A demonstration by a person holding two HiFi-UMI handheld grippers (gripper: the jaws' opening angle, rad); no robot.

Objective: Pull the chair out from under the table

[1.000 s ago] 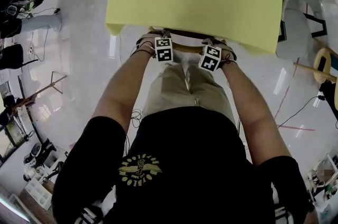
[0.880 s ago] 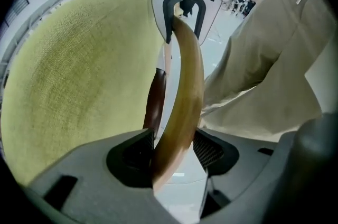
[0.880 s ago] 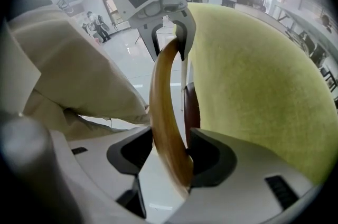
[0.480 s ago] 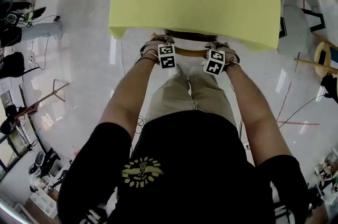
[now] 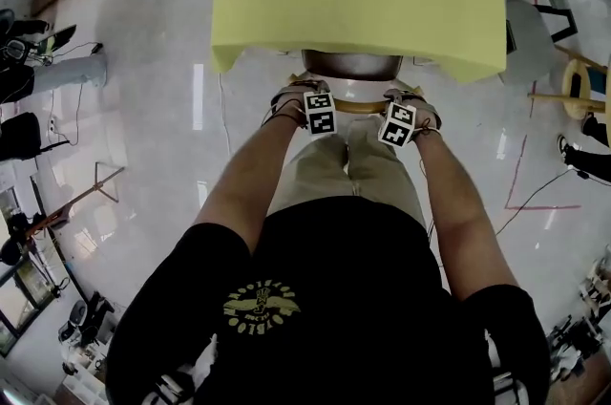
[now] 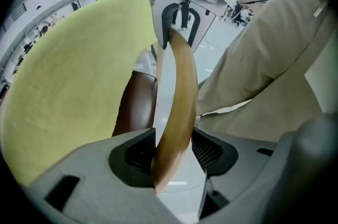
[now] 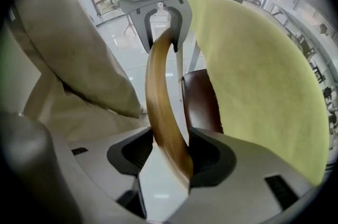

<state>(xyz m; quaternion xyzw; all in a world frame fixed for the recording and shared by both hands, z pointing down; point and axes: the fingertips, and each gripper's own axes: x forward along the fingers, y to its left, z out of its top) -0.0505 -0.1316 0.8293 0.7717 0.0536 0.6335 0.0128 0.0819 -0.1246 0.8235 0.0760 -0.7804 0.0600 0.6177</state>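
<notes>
Two grippers are set on the chair's back rail (image 5: 361, 106): right gripper (image 7: 170, 157) clamped on it, left gripper (image 6: 174, 151) jaws closing on it. Rail is laid along the table (image 5: 382, 2) edge, just outside it.

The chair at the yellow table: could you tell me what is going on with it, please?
A person stands behind the chair with a gripper in each hand. The left gripper and right gripper each straddle the wooden top rail of its back. The right fingers grip it; the left fingers are closing on it. Only part of the brown seat shows beyond the table edge.
</notes>
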